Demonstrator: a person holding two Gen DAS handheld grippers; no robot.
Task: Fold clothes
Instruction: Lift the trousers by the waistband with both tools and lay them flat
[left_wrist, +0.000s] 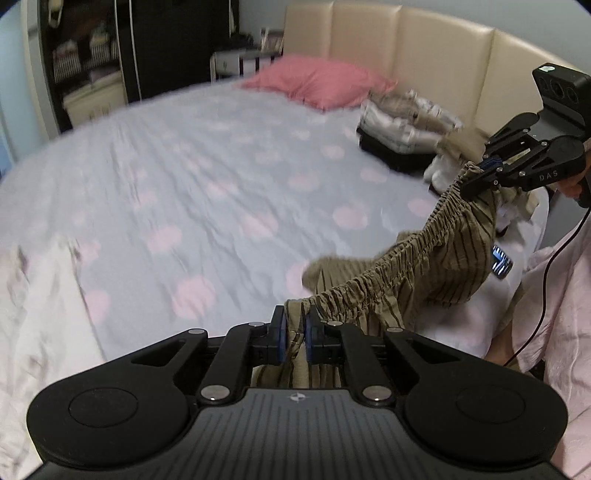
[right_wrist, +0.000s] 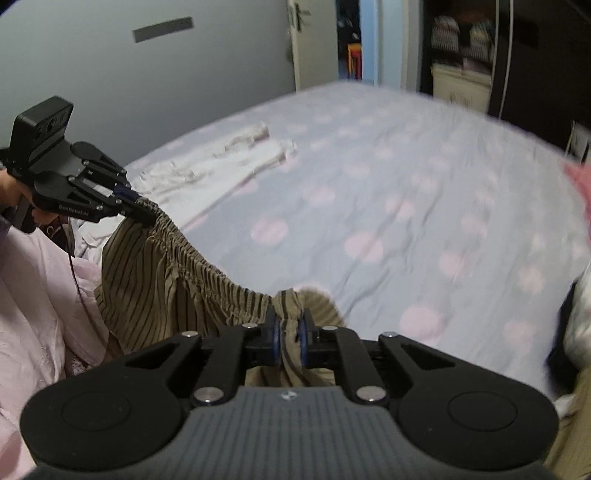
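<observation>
A: What is the left hand-held gripper (left_wrist: 294, 338) doing?
B: Pinching one end of the striped shorts' (left_wrist: 424, 266) gathered waistband, pads closed on the cloth.
A: And the right hand-held gripper (right_wrist: 289, 341)?
B: Clamping the other end. The shorts are hanging between the two, sagging over the near edge of the bed (left_wrist: 221, 177).
A: Anything else lying there?
B: A pink pillow (left_wrist: 317, 79) and a clothes pile (left_wrist: 402, 125) at the far side.

A bed (left_wrist: 207, 173) with a pale blue sheet dotted in pink carries everything. A pink pillow (left_wrist: 317, 79) lies near the headboard, a stack of folded clothes (left_wrist: 402, 125) just beside it, and a white garment (right_wrist: 221, 162) spreads flat at the far edge.
</observation>
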